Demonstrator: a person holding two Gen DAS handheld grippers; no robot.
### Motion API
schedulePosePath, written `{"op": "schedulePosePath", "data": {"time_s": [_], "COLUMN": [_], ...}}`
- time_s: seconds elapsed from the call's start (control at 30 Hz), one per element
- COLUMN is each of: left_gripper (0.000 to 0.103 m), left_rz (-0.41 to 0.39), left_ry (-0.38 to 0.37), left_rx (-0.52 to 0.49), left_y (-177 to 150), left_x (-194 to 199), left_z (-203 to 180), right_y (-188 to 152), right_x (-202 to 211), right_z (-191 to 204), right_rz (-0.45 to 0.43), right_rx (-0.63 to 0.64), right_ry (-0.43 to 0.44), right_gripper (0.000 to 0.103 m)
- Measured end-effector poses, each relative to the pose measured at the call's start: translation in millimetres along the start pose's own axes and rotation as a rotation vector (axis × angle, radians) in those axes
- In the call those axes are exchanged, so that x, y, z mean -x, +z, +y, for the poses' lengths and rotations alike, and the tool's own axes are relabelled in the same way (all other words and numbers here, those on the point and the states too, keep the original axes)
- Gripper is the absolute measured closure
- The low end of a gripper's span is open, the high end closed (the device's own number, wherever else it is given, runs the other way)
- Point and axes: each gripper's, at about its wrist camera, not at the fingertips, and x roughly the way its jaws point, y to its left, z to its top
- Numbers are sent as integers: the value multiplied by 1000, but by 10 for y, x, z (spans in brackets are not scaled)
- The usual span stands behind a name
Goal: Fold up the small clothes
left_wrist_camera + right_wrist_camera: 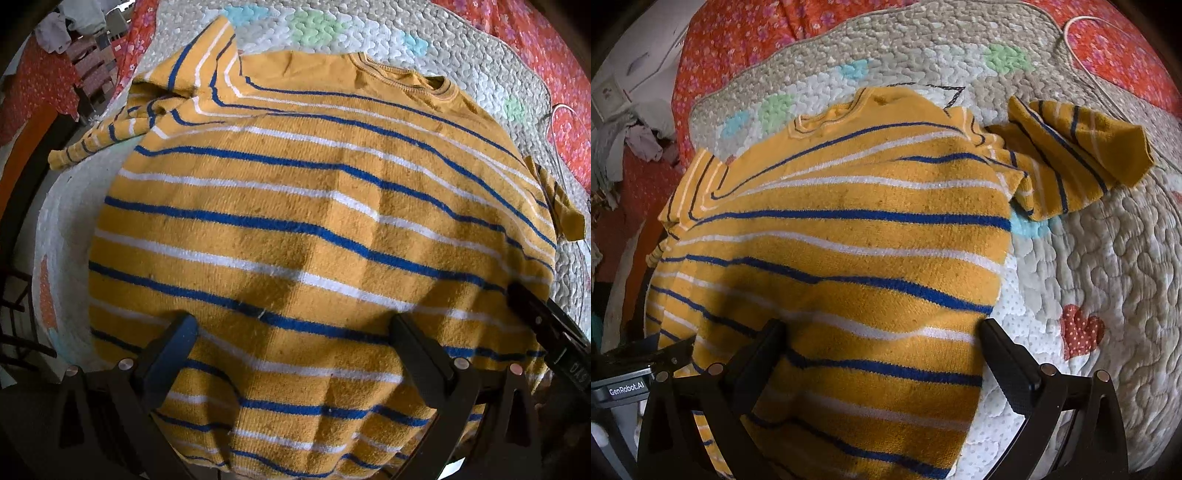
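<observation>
A: Looking down both grippers, we see the mustard-yellow knitted sweater with blue and white stripes (314, 221) lying spread flat on the pale quilted blanket with pastel patches (332, 29), its ribbed neckline at the far end and its hem nearest us.

B: We agree. In the left view its left sleeve (110, 133) trails off to the left, crumpled across the blanket. In the right view the right sleeve (1078, 147) is bent and lies out to the right of the body.

A: And the jaws? We see the left gripper (293, 328) with its two black fingers spread wide over the near part of the sweater, nothing pinched between them.

B: The right gripper (882, 332) is the same: released, its fingers wide apart, the left one over the knit and the right one at the sweater's right edge above the blanket. Whether the tips touch the cloth, we cannot tell.

A: In the left view we see the right gripper's black body at the right edge, beside the sweater's side.

B: Farther out, the red floral bedspread (738, 33) lies under the blanket. A thin white cord (1086, 55) loops across it at the far right, and a heap of grey clothes (631, 136) sits off to the left.
</observation>
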Motion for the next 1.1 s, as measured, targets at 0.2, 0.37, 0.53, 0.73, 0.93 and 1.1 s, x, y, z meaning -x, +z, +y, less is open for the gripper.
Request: {"op": "schedulePosePath", "data": {"time_s": [0.2, 0.37, 0.53, 0.73, 0.93, 1.1], "left_gripper": [0, 0, 0, 0, 0, 0], "left_rz": [19, 19, 19, -3, -53, -59], "left_ry": [-14, -16, -32, -57, -68, -69], "left_rx": [5, -7, -36, -50, -80, -88], "left_y": [0, -6, -19, -45, -135, -135], "left_x": [-3, -6, -11, 1, 31, 44], "left_z": [24, 26, 39, 70, 96, 101], "right_y": [-20, -44, -22, -32, 17, -1], "right_x": [27, 41, 18, -11, -25, -29], "right_z": [-44, -49, -31, 0, -3, 29], "right_rz": [-22, -53, -53, -69, -35, -19], "right_rx": [-45, -76, -36, -23, -14, -40], "right_ry": [22, 15, -3, -27, -35, -80], "right_gripper": [0, 0, 0, 0, 0, 0]}}
